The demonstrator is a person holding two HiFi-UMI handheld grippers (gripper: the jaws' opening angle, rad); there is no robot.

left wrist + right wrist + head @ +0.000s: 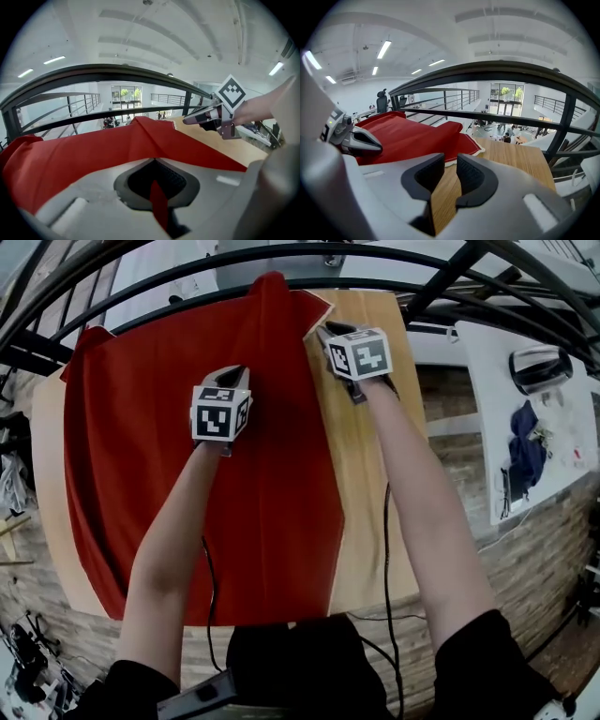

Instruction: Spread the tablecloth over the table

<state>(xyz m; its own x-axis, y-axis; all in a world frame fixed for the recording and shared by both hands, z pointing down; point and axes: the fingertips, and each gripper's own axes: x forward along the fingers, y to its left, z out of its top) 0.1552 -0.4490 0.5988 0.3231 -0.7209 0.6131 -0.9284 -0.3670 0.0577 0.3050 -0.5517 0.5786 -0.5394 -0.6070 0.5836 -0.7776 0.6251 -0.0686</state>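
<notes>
The red tablecloth (150,456) lies over the left and middle of the wooden table (370,484), and a strip of bare wood shows along the right. A raised fold runs to the far edge. My left gripper (236,371) is over the cloth's middle, shut on a pinch of red cloth (158,201) that shows between its pads. My right gripper (323,331) hovers at the cloth's white-trimmed far right corner (480,149). It stands open (449,176) with only wood showing in the gap. Each gripper appears in the other's view: the right gripper (211,117) and the left gripper (351,138).
A black metal railing (281,259) curves just beyond the table's far edge, with a drop to a lower hall behind it. A white table (487,390) with dark items stands at the right. Black cables (386,549) hang by my arms.
</notes>
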